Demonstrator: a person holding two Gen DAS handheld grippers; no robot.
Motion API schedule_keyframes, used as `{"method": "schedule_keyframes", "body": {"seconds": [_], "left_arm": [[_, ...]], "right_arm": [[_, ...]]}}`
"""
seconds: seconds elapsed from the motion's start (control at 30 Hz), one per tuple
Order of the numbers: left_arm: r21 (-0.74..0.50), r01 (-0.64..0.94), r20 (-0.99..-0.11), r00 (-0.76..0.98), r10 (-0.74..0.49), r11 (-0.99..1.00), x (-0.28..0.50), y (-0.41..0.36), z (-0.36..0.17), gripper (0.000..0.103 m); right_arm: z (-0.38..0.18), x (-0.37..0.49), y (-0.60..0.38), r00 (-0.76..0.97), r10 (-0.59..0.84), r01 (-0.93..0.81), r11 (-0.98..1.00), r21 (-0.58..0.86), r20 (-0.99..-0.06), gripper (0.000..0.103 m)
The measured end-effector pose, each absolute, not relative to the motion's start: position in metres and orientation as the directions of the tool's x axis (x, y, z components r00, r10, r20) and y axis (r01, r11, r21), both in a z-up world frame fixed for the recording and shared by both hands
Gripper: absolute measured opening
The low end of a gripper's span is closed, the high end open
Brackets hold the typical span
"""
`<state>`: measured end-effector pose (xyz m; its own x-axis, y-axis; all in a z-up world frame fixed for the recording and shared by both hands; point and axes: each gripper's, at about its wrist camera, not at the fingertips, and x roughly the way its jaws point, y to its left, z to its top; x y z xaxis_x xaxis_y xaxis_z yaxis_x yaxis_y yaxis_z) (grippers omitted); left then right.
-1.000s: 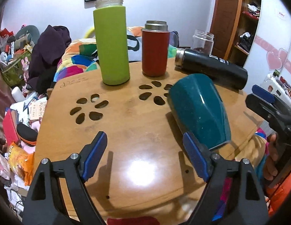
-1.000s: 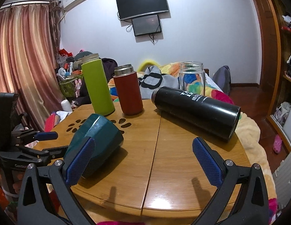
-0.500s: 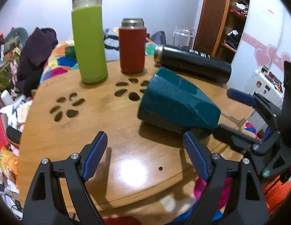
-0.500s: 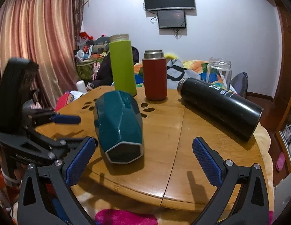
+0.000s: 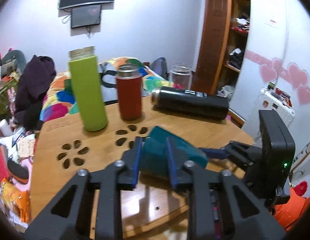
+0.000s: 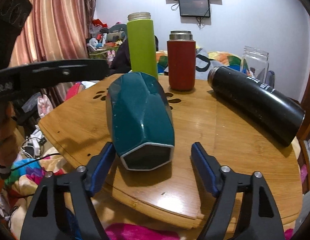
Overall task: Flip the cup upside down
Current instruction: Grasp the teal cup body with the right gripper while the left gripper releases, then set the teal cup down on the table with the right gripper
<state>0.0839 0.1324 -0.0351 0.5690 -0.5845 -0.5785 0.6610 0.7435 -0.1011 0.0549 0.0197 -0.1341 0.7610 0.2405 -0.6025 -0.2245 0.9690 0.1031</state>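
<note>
A teal faceted cup (image 6: 140, 118) lies on its side on the round wooden table (image 6: 234, 146), its base end toward the right wrist camera. It also shows in the left wrist view (image 5: 172, 152). My right gripper (image 6: 153, 166) is open, its blue pads either side of the cup's near end, not touching. My left gripper (image 5: 154, 165) has its jaws narrowed to a small gap, in front of the cup's side and above the table; I cannot tell if it touches the cup.
A green bottle (image 5: 88, 92) and a red flask (image 5: 129, 93) stand upright behind the cup. A black flask (image 5: 189, 105) lies on its side at the right, a glass jar (image 5: 179, 75) beyond it. Bed and clutter surround the table.
The left gripper's jaws have narrowed from wide open and it has risen toward the cup. The right gripper has moved in around the cup's near end and narrowed somewhat.
</note>
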Motion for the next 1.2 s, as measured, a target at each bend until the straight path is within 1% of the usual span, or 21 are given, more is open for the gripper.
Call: {"method": "schedule_keyframes", "body": {"seconds": [0.03, 0.07, 0.1, 0.13, 0.37, 0.87, 1.2], "left_arm": [[-0.094, 0.668, -0.579, 0.566, -0.586, 0.738, 0.084, 0.127, -0.037, 0.013], [-0.092, 0.672, -0.583, 0.562, -0.587, 0.735, 0.084, 0.124, -0.040, 0.011], [-0.094, 0.674, -0.585, 0.558, -0.588, 0.733, 0.084, 0.123, -0.041, 0.010], [-0.098, 0.676, -0.590, 0.552, -0.590, 0.730, 0.085, 0.121, -0.043, 0.009], [-0.132, 0.673, -0.601, 0.530, -0.599, 0.728, 0.091, 0.123, -0.046, 0.008], [-0.181, 0.671, -0.569, 0.524, -0.633, 0.719, 0.096, 0.133, -0.039, 0.008], [-0.235, 0.663, -0.546, 0.515, -0.661, 0.711, 0.107, 0.144, -0.037, 0.008]], "right_arm": [[-0.134, 0.055, 0.019, 0.760, 0.250, -0.232, 0.967, 0.109, -0.600, 0.065], [-0.134, 0.055, 0.019, 0.760, 0.262, -0.243, 0.963, 0.115, -0.595, 0.063], [-0.133, 0.055, 0.021, 0.760, 0.270, -0.250, 0.961, 0.117, -0.591, 0.056], [-0.132, 0.054, 0.022, 0.763, 0.272, -0.254, 0.960, 0.115, -0.586, 0.055], [-0.127, 0.048, 0.020, 0.784, 0.270, -0.242, 0.962, 0.124, -0.559, 0.052], [-0.099, 0.034, 0.021, 0.848, 0.228, -0.222, 0.973, 0.069, -0.478, 0.047], [-0.086, 0.048, 0.024, 0.857, 0.229, -0.230, 0.972, 0.055, -0.462, 0.045]]}}
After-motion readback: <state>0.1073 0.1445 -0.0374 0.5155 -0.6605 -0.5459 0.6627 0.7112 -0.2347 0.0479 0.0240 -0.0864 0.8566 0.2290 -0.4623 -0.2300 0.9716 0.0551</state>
